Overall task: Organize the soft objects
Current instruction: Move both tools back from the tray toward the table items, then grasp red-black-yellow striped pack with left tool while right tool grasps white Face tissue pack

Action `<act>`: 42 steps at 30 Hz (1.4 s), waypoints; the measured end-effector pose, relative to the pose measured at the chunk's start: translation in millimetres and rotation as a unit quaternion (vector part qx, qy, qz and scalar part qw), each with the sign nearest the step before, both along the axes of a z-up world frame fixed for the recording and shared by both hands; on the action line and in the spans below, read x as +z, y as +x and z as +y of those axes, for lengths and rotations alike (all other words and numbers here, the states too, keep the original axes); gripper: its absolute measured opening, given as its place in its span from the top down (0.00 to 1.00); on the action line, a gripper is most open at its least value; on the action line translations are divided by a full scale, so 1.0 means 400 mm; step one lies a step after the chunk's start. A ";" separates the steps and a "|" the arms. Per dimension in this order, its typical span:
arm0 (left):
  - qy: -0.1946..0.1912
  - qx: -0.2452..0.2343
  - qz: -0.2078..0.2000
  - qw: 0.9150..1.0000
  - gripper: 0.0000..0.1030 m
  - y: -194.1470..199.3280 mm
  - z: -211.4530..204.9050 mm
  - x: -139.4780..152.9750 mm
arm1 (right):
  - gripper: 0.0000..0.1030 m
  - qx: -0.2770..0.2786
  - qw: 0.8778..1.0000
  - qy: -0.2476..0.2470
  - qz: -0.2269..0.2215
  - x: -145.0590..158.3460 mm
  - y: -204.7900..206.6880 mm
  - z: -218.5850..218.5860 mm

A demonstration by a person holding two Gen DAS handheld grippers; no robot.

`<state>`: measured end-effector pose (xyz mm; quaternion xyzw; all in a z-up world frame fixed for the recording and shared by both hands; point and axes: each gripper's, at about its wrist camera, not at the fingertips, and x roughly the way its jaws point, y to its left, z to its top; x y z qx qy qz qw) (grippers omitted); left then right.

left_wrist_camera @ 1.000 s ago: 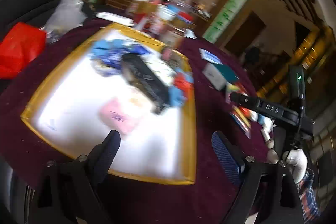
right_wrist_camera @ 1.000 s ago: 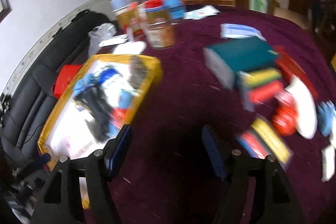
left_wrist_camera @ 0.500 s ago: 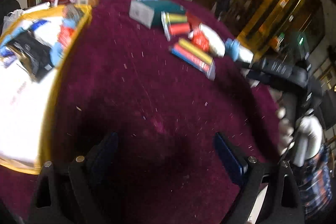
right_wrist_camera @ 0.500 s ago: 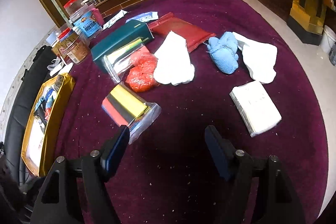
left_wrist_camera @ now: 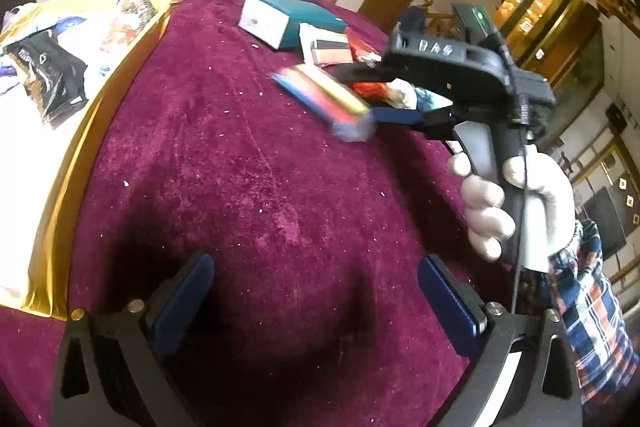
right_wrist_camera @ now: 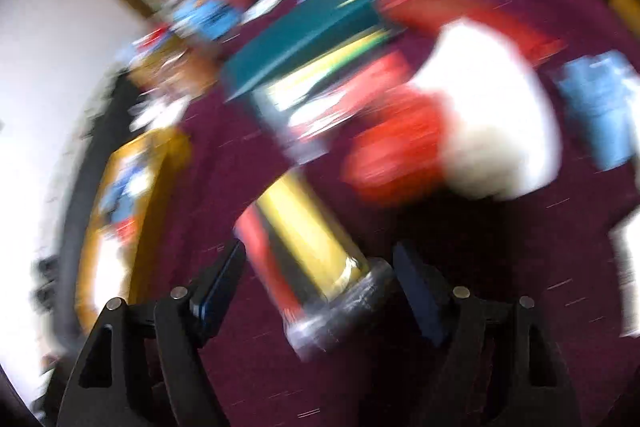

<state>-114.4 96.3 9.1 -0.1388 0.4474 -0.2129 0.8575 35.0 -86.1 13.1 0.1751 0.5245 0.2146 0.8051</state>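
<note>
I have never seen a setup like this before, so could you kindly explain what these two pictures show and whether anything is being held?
There is no robot: a person in white gloves holds a black two-finger gripper in each hand, each with a fisheye camera looking along its fingers. The left camera's sharp picture shows the open, empty left gripper over the dark red velvet tablecloth, a gold-rimmed tray at its left, and the gloved right hand. The right camera's blurred picture shows the open right gripper straddling a plastic-wrapped red, black and yellow cloth pack, not visibly clamped. Beyond lie a red bundle and a white soft bundle.
</note>
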 end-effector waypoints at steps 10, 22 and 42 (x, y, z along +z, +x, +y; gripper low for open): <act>0.023 -0.021 0.016 0.999 0.01 0.029 -0.033 0.024 | 0.26 -0.016 0.990 -0.057 -0.128 0.119 -0.123 -0.052; 0.147 0.026 -0.029 0.988 0.01 0.242 -0.111 0.077 | 0.22 -0.215 0.953 -0.104 -0.188 0.084 -0.097 -0.300; 0.177 0.056 -0.017 0.982 0.01 0.393 -0.155 -0.027 | 0.14 -0.427 0.881 -0.062 -0.192 0.116 -0.198 -0.538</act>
